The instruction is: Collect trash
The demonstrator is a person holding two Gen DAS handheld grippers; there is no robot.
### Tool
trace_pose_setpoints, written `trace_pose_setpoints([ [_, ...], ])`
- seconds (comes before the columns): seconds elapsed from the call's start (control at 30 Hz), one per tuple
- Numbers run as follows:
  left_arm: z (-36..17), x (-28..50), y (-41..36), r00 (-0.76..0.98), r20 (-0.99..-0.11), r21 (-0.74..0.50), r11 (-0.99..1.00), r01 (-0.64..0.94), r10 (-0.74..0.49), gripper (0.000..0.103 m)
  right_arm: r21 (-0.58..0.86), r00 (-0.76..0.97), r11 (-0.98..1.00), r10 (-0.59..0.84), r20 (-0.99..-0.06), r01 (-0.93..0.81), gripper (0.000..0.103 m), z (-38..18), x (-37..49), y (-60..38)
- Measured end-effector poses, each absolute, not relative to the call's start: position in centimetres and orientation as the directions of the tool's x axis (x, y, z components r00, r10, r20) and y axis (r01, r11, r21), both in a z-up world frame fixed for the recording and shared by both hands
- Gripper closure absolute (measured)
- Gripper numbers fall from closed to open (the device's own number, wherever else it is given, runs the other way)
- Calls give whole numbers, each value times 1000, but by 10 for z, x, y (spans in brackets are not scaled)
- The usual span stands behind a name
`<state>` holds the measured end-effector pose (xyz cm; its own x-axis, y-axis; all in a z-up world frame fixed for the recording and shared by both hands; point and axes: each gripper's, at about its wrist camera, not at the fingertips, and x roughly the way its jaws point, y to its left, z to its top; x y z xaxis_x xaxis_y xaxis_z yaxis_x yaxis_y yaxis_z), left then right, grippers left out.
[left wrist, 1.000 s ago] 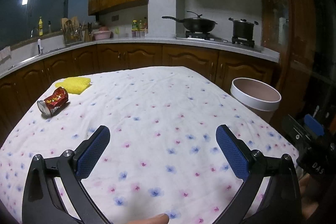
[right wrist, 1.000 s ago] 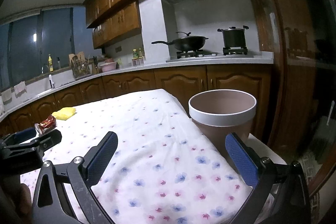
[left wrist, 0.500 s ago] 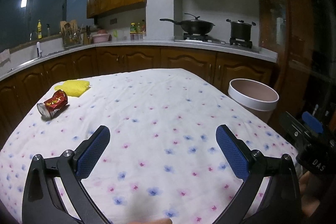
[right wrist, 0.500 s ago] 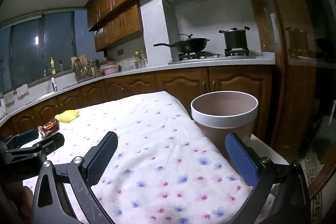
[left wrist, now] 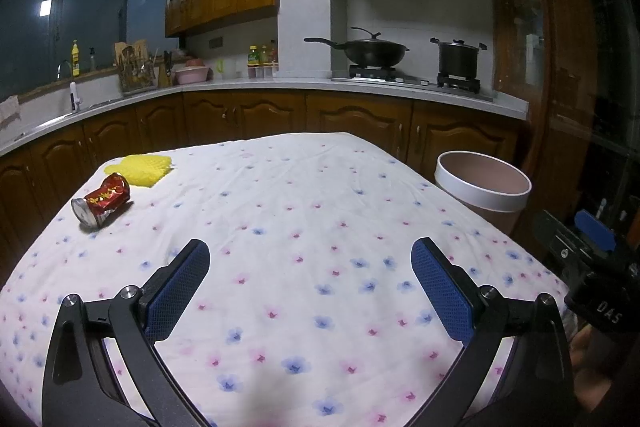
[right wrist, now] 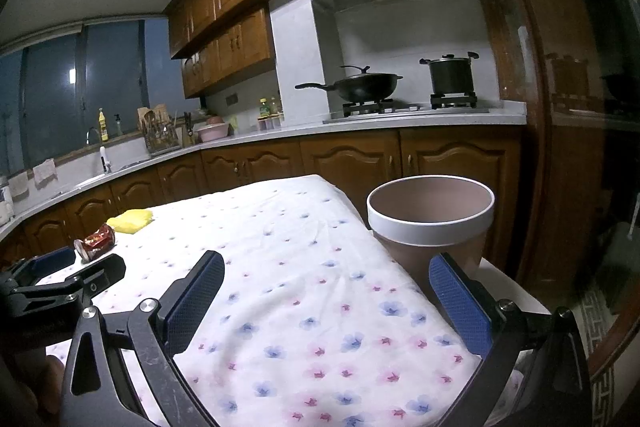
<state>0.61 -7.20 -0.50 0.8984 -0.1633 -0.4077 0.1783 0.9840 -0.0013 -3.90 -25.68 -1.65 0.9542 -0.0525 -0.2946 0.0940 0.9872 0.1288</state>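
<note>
A crushed red can lies on its side at the far left of the floral-cloth table, next to a yellow crumpled wrapper. Both show small in the right wrist view, the can and the wrapper. A round pink bin with a white rim stands off the table's right edge, close in the right wrist view. My left gripper is open and empty above the near table. My right gripper is open and empty by the bin.
Wooden kitchen cabinets and a grey counter run behind the table, with a wok and a pot on the stove. A dark wooden door frame stands to the right of the bin.
Both grippers have tilted up slightly, so the table and bin sit lower in view. Both stay open and nothing on the table has moved.
</note>
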Motion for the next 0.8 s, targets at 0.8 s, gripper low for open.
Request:
trace_pose_setpoints([
  [0.8, -5, 8, -71, 895, -412, -4, 983, 185, -170, 0, 128, 953, 987, -52, -298, 94, 0, -16, -39, -256],
])
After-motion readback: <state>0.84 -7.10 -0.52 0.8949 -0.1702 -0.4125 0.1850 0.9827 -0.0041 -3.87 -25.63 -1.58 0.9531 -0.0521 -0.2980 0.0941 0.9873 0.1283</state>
